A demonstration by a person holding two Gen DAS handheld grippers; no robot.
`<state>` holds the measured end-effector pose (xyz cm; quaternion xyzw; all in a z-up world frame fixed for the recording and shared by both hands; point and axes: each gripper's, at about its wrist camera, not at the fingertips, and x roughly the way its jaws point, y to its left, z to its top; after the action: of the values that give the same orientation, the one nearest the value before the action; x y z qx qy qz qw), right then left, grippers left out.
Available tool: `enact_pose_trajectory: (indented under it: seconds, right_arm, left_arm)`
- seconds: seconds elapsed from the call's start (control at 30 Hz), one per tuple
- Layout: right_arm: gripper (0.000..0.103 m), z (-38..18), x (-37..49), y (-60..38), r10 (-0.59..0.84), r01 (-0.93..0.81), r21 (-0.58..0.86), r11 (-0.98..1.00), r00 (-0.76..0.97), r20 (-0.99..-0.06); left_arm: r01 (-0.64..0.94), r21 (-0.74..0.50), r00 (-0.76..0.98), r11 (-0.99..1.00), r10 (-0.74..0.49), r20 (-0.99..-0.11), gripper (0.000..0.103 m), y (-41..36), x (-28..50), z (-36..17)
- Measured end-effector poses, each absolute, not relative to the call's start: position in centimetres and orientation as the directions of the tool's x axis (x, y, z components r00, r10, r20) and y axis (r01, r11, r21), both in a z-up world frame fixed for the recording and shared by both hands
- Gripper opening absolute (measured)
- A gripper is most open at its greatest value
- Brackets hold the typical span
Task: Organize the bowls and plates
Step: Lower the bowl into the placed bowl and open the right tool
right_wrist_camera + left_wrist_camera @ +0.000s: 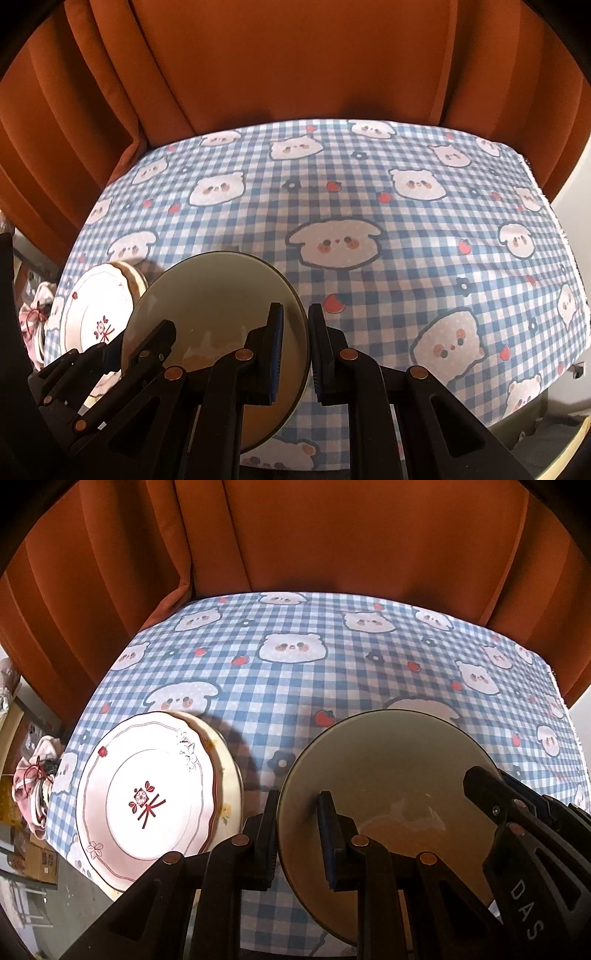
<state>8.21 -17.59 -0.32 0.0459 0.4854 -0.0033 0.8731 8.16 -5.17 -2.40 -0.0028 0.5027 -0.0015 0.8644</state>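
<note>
An olive-green bowl (388, 771) with a pale inside is held between both grippers above the checked tablecloth. My left gripper (299, 834) straddles its left rim, one finger outside and one inside, shut on it. My right gripper (295, 350) straddles its right rim the same way; it also shows in the left wrist view (491, 797). The bowl also shows in the right wrist view (218, 295). To the left lies a stack of plates, a white plate with red flower marks (147, 794) on top of a cream plate (229, 775); the stack shows in the right wrist view (96, 310) too.
The table carries a blue-and-white checked cloth with cartoon animal faces (369, 206). An orange curtain (295, 66) hangs behind its far edge. A pink cloth bundle (33, 771) and boxes lie beyond the table's left edge.
</note>
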Motion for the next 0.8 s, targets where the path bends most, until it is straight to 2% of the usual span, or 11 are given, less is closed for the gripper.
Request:
enact_pose_trajectory:
  seconds: [0.27, 0.8]
  right_arm:
    - [0.017, -1.5, 9.1, -17.2, 0.039, 0.025, 0.059, 0.998, 0.500, -0.865]
    - [0.017, -1.7, 8.7, -16.9, 0.004, 0.002, 0.006, 1.000, 0.514, -0.858]
  left_arm:
    - [-0.017, -0.013, 0.454, 1.000, -0.004, -0.891, 0.017, -4.8, 8.6, -3.7]
    - [-0.002, 0.011, 0.497, 1.000, 0.011, -0.868, 0.019, -5.3, 7.7, -3.9]
